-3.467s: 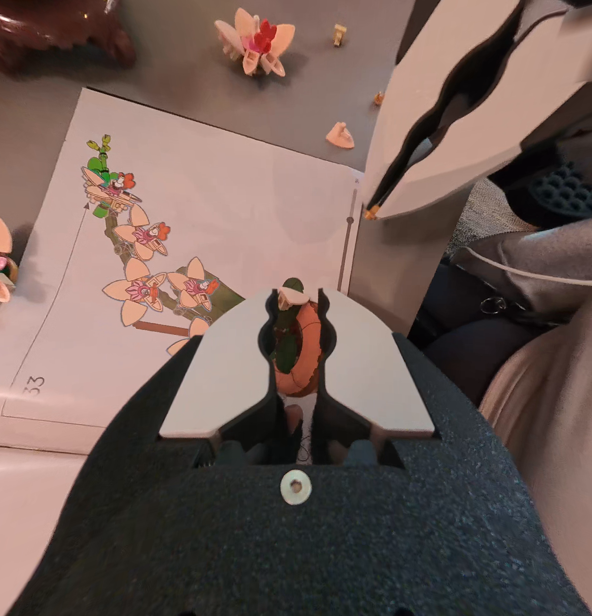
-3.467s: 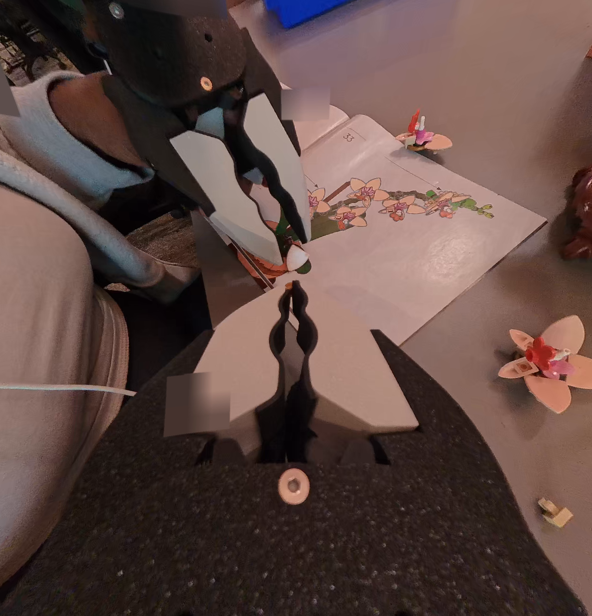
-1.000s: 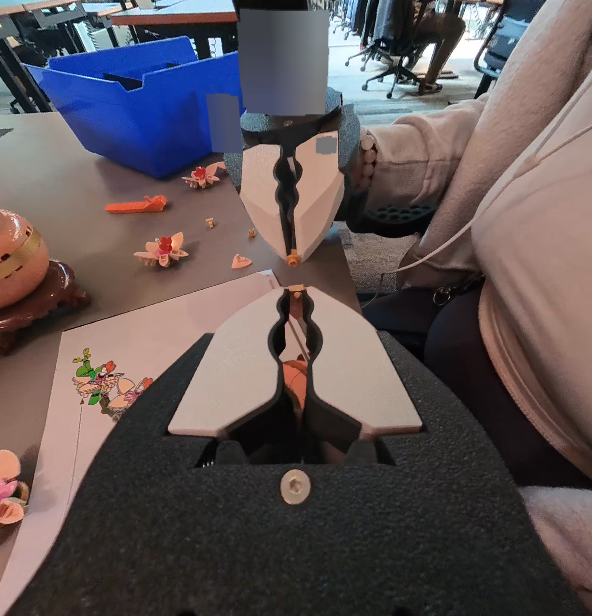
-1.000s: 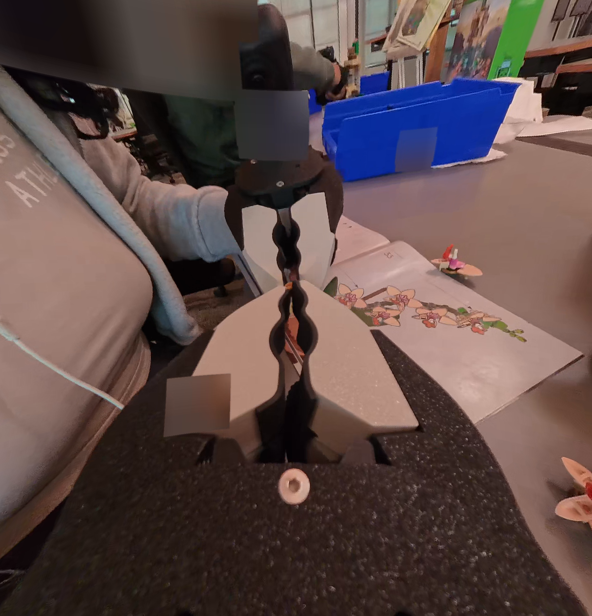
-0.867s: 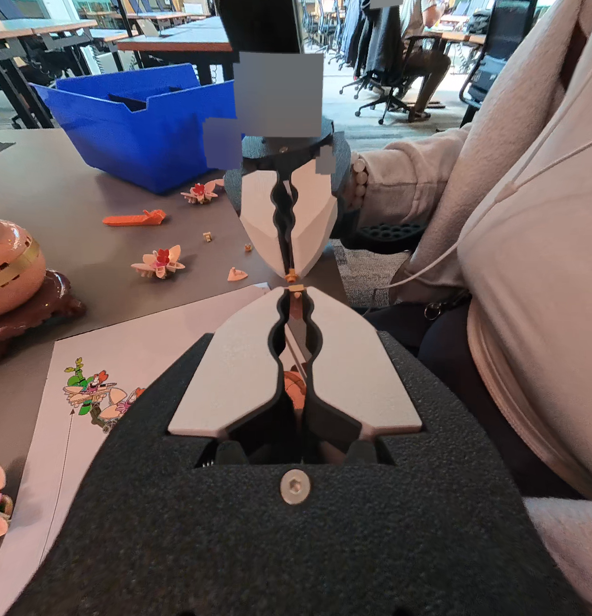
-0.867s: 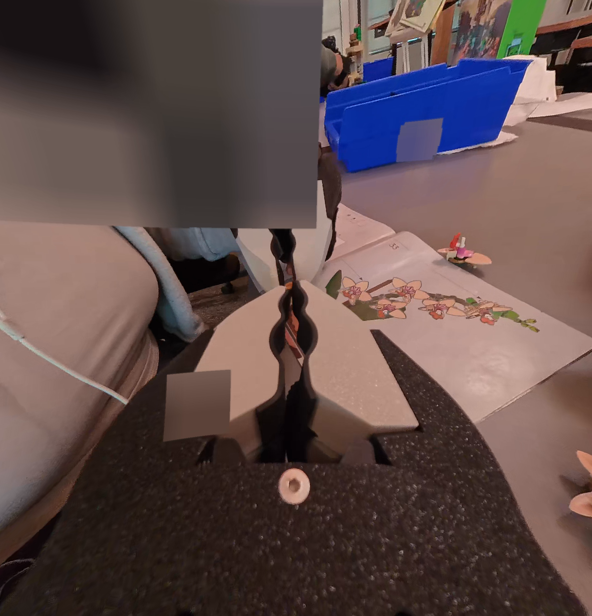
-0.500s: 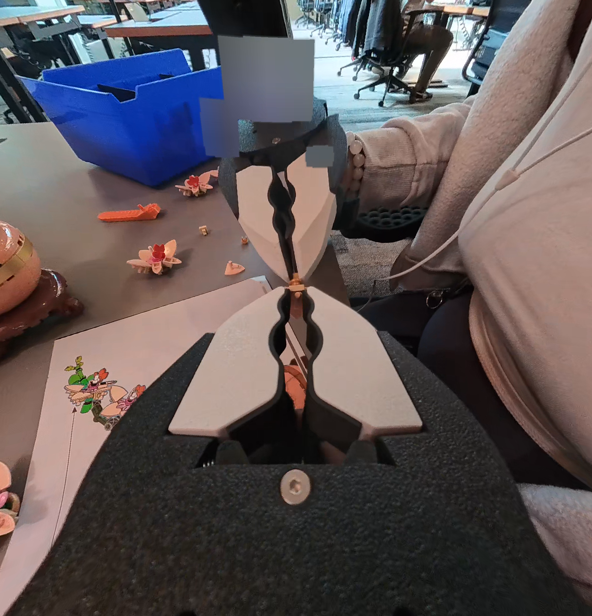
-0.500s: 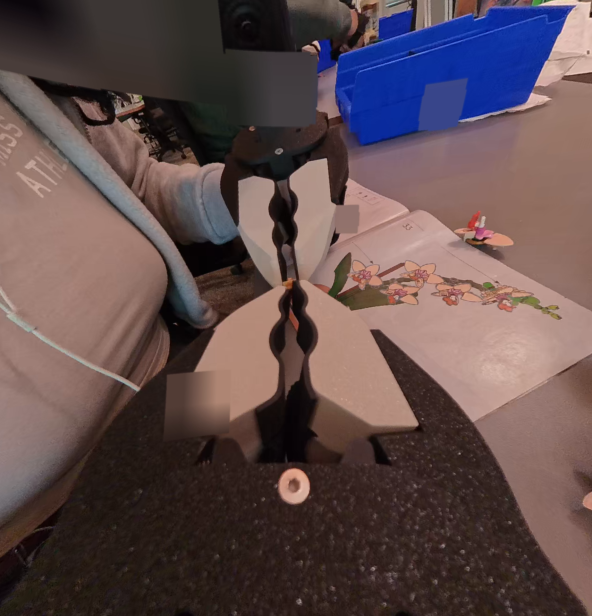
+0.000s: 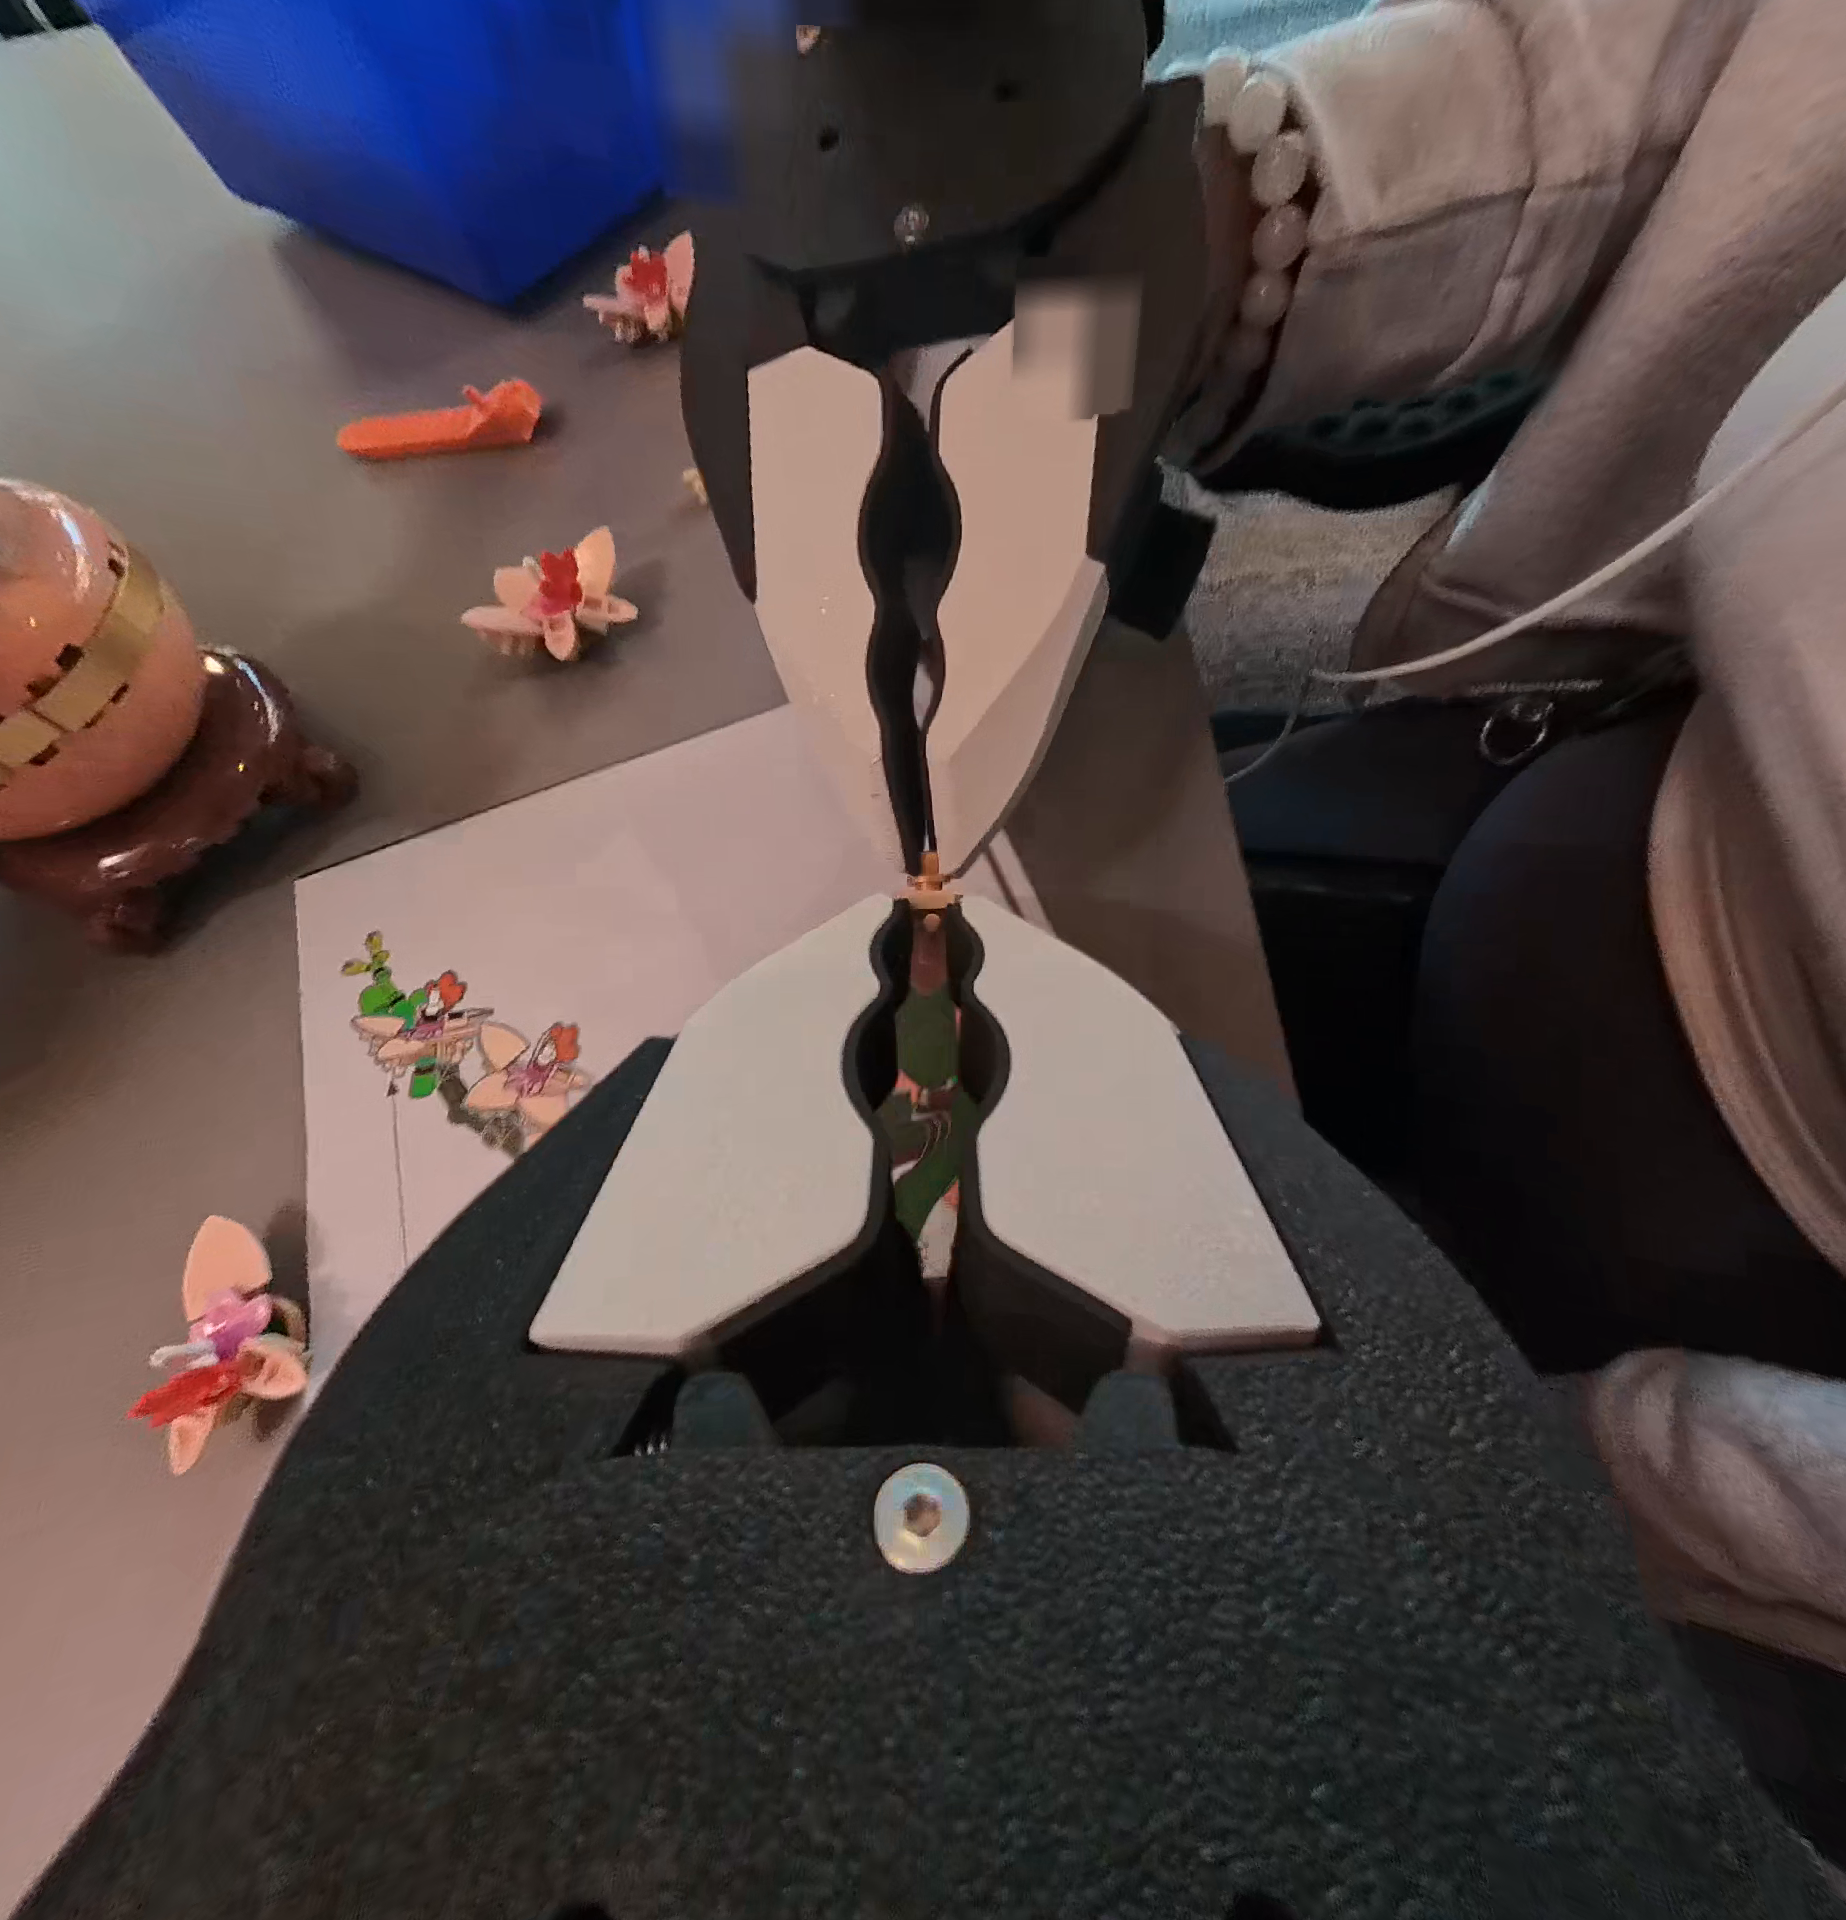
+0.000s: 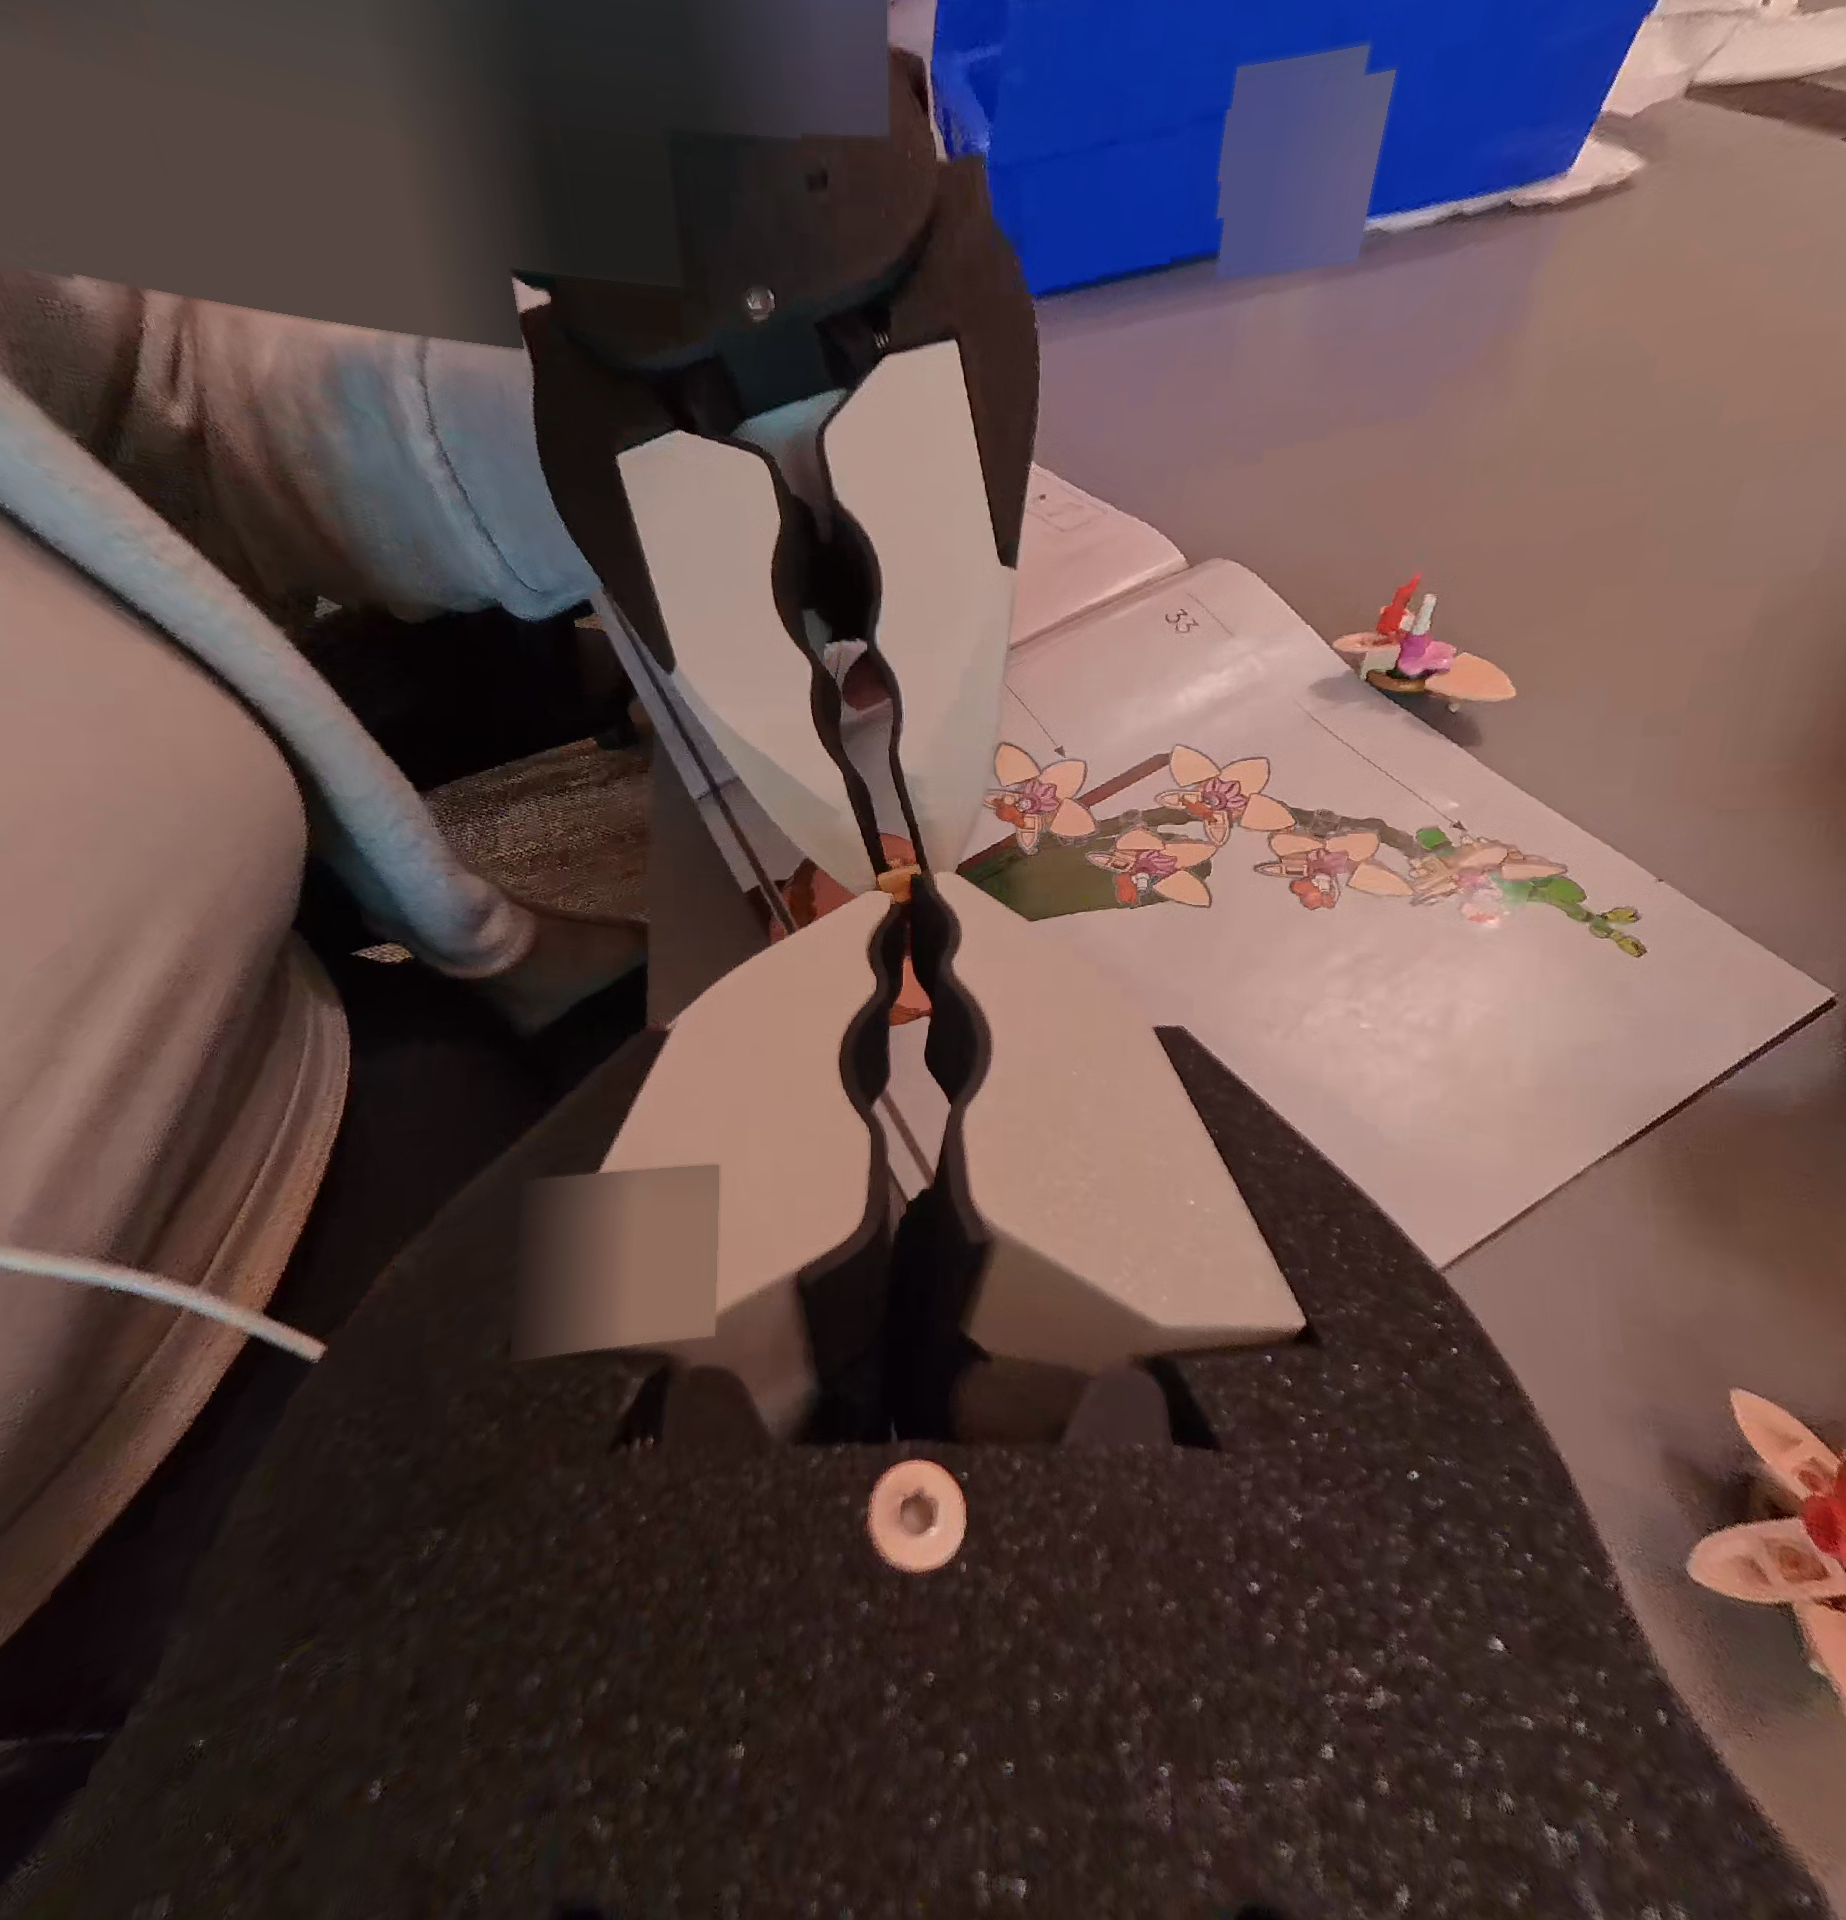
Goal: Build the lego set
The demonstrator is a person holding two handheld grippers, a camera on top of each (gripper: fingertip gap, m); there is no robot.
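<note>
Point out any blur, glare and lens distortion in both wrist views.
Left wrist view: motion blur smears the blue bin and sleeve; the pink flower is soft; the left gripper stays sharp; the wide lens bows the edges. Right wrist view: glare washes the instruction booklet near its green printing; the flower at the right edge is blurred.

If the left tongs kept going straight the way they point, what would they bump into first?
The left tongs point tip to tip at the right tongs. Between them sits a tiny tan piece, so that comes first; they look already in contact there, though depth is hard to judge.
</note>
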